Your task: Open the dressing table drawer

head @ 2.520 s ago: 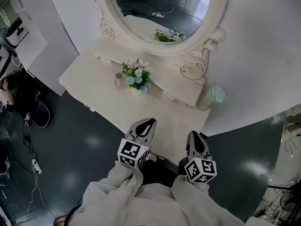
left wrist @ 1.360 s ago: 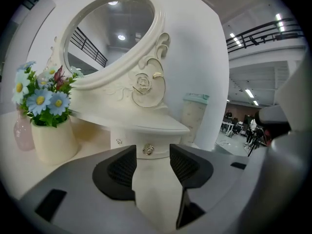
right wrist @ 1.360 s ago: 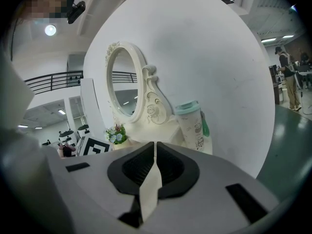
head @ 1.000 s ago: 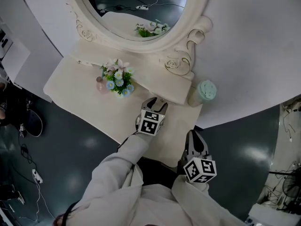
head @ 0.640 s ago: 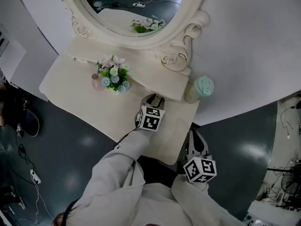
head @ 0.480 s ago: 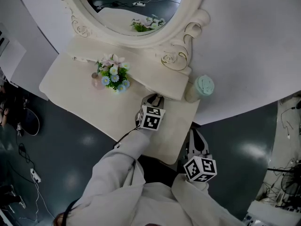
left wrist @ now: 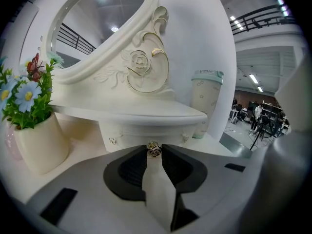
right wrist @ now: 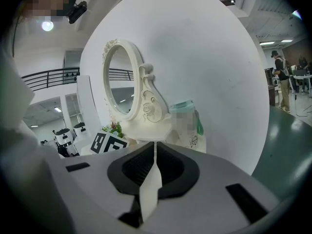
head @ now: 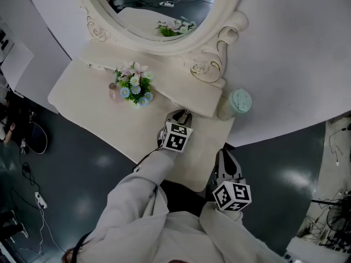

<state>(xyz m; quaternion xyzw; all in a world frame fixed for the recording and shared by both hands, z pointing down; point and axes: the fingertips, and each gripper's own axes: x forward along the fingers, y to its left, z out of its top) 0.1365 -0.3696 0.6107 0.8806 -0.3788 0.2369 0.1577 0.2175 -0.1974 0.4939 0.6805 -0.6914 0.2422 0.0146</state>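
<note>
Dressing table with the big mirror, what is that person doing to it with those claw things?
A person holds a claw in each hand. The left claw is at the little drawer under the mirror shelf of the dressing table, and its jaws are closing on the drawer's small metal knob. The drawer is shut, not yet pulled out. The right claw waits by the table's front edge, jaws together, with nothing in them.
</note>
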